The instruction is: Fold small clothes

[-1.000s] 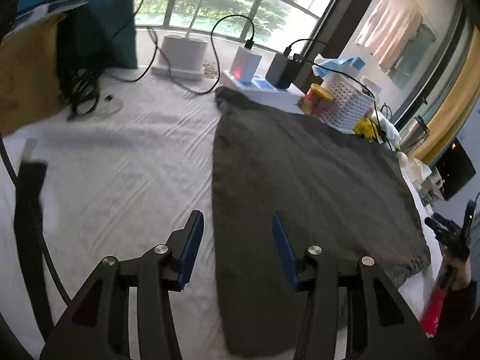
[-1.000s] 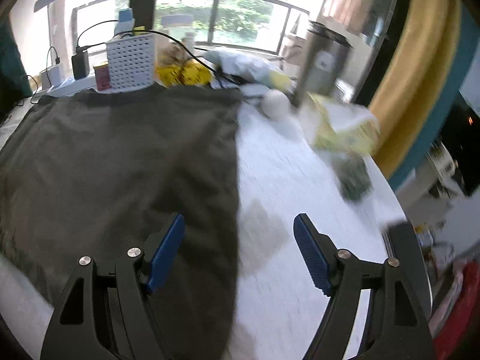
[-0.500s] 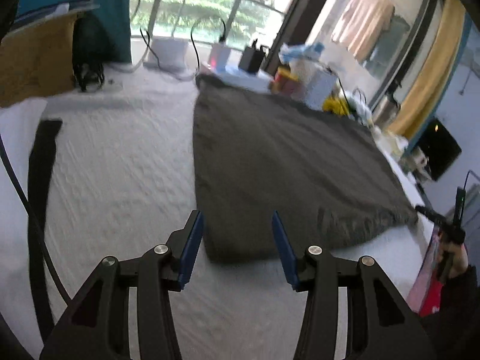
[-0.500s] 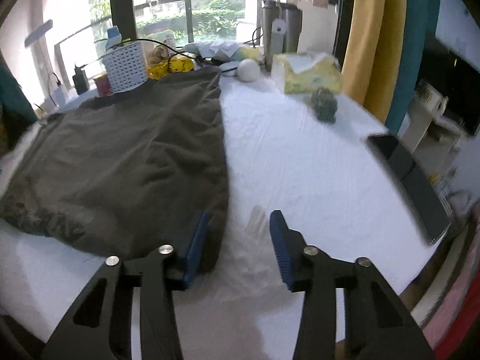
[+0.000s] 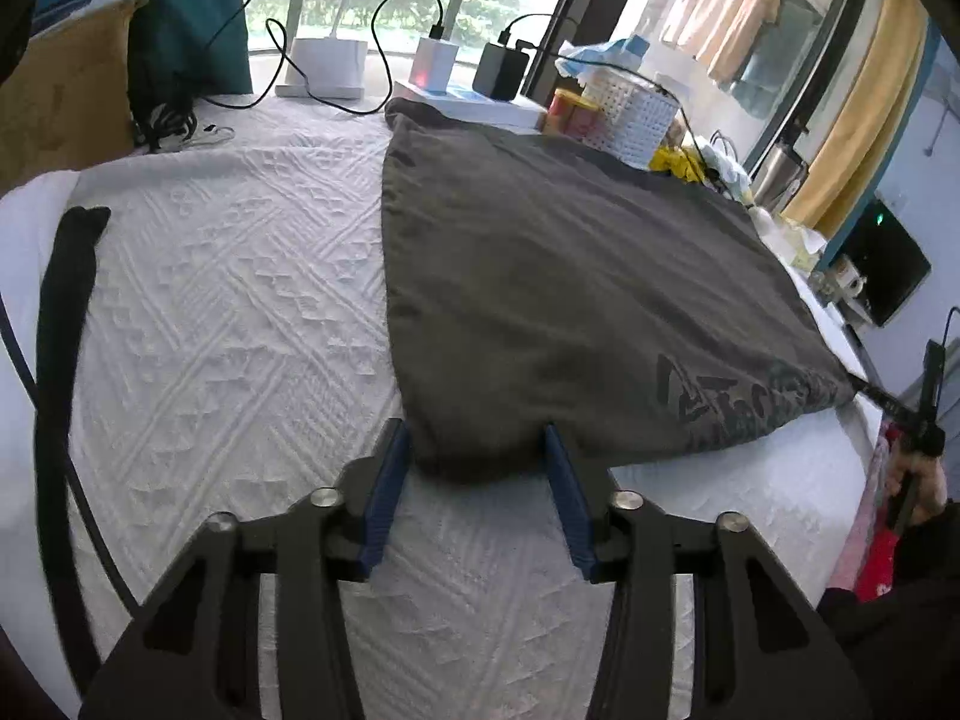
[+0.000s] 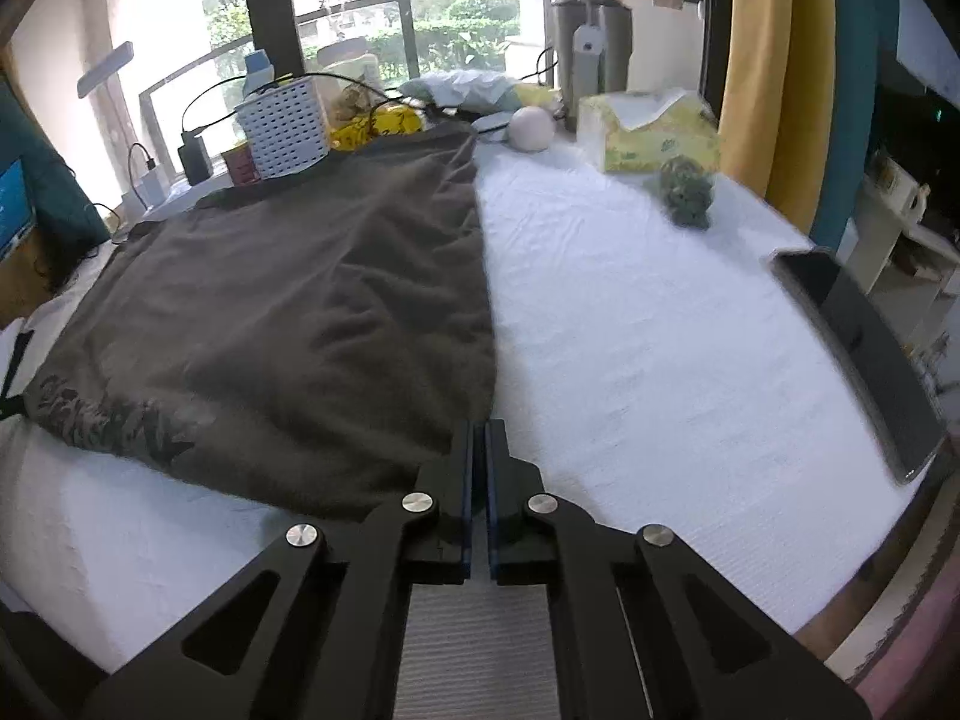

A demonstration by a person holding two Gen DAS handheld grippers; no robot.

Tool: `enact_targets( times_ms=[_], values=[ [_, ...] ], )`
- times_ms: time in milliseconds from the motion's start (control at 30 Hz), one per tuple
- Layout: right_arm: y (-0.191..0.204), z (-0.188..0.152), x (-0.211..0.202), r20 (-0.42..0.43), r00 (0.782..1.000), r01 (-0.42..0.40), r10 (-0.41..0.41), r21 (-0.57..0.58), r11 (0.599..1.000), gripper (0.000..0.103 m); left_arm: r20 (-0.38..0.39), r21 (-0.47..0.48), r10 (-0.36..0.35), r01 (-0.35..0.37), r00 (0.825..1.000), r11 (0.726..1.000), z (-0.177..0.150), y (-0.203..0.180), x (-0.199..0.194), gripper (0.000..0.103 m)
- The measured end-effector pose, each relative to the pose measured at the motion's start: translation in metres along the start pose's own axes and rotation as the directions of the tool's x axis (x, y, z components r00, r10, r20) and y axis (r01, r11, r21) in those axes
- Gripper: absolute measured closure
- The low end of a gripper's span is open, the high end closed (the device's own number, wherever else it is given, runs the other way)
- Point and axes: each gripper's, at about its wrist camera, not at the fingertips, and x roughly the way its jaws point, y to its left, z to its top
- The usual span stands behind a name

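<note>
A dark grey garment (image 5: 570,276) with a printed near hem lies flat on the white textured bedcover (image 5: 228,312). My left gripper (image 5: 474,450) sits at its near left corner; the corner lies between the blue pads (image 5: 390,480), which are closing but still stand apart. In the right wrist view the same garment (image 6: 300,300) spreads to the left. My right gripper (image 6: 478,432) is shut on its near right corner. The left wrist view shows that right gripper (image 5: 864,389) pulling the corner to a point, held by a person's hand (image 5: 918,480).
A white basket (image 5: 636,114), chargers and cables crowd the far edge by the window. A black strap (image 5: 66,300) lies along the left. On the right are a dark phone (image 6: 858,354), a tissue box (image 6: 648,132), a green bundle (image 6: 687,192) and a white ball (image 6: 531,127).
Both grippers drew back to the garment's near edge and sank a little. The right jaws closed from wide open onto the right corner. The left jaws now straddle the left corner.
</note>
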Motion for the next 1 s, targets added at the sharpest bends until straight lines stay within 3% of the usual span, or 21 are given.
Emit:
enact_targets(
  times_ms=[33, 267, 1000],
  values=[
    [-0.002, 0.003, -0.002, 0.002, 1.0, 0.009, -0.008, -0.018, 1.0, 0.1, -0.015, -0.006, -0.019, 0.019, 1.0, 1.0, 0.002, 0.001, 0.001, 0.096],
    [0.0, 0.017, -0.019, 0.034, 0.998, 0.054, -0.051, -0.114, 0.992, 0.101, 0.025, 0.035, -0.043, 0.042, 0.999, 0.998, 0.005, -0.007, -0.028, 0.096],
    [0.002, -0.049, -0.042, -0.032, 0.996, 0.075, -0.079, -0.111, 0.991, 0.101, -0.038, -0.017, -0.073, 0.072, 0.997, 0.997, -0.063, -0.008, -0.054, 0.095]
  ],
)
